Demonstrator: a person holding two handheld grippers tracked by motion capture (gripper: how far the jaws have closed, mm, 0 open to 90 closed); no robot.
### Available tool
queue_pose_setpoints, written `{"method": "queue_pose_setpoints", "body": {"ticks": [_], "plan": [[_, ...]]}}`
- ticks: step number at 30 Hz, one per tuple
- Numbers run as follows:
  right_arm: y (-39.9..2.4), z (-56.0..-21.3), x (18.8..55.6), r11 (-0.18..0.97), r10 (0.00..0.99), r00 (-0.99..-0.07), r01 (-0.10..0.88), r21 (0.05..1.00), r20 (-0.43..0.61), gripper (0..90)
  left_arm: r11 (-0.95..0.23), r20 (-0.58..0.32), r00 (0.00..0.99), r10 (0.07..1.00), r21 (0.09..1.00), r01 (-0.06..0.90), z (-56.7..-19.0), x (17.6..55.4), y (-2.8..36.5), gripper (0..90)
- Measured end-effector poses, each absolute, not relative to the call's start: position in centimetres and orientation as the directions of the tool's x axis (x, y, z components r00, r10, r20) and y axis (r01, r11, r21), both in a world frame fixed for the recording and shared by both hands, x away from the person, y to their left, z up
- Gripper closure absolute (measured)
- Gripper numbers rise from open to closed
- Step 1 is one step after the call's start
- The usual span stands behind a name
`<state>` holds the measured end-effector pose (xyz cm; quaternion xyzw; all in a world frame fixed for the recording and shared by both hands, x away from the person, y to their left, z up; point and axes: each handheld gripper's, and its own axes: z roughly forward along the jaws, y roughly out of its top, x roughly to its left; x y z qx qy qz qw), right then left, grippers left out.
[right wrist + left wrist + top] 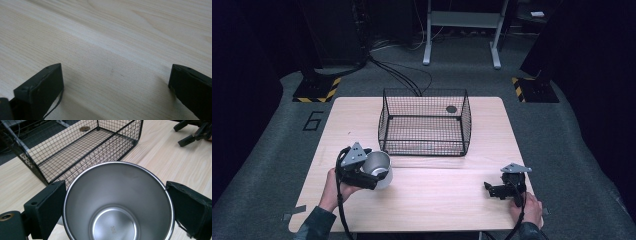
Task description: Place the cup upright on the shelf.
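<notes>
A shiny steel cup [377, 167] is held at the left of the wooden table [442, 200], tilted with its empty mouth up. My left gripper [373, 176] is shut on it; in the left gripper view both black jaws press the sides of the steel cup [117, 202] at the left gripper [116, 200]. A black wire basket [425, 121] stands at the table's far middle, just beyond the cup, and the wire basket [75, 147] holds nothing but a small dark disc [84, 128]. My right gripper [490, 189] rests low at the right front, open over bare wood [115, 70].
On the floor behind the table there are a white metal frame [462, 30], black cables [397, 75] and two stand bases with yellow-black striped tape [318, 90]. The other gripper [192, 132] shows at the top right of the left gripper view.
</notes>
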<state>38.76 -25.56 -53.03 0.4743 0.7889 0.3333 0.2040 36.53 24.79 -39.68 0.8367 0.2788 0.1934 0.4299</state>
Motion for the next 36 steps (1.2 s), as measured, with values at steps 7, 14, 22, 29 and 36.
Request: {"method": "queue_pose_setpoints", "body": {"ticks": [7, 14, 22, 29, 36], "plan": [[-25.6, -53.0, 38.8, 0.328, 0.884, -0.467, 0.613, 0.719, -0.006, 0.0, -0.483, 0.077, 0.791, 0.607, 0.826, 0.29, -39.2, 37.1, 23.9, 6.3], [-25.5, -53.0, 38.7, 0.321, 0.887, -0.462, 0.617, 0.719, 0.001, 0.0, -0.485, 0.08, 0.802, 0.592, 0.83, 0.275, -38.8, 37.6, 23.0, 6.3], [-25.5, -53.0, 38.7, 0.319, 0.887, -0.462, 0.617, 0.719, 0.003, 0.0, -0.491, 0.082, 0.818, 0.569, 0.832, 0.259, -37.6, 38.3, 22.1, 6.3], [-25.5, -53.0, 38.7, 0.318, 0.887, -0.462, 0.617, 0.719, 0.004, 0.0, -0.493, 0.09, 0.831, 0.549, 0.838, 0.235, -36.4, 38.8, 21.0, 6.3], [-25.5, -53.0, 38.7, 0.319, 0.887, -0.462, 0.617, 0.72, 0.003, 0.0, -0.491, 0.096, 0.839, 0.536, 0.844, 0.217, -35.2, 39.6, 20.1, 6.3]]}}
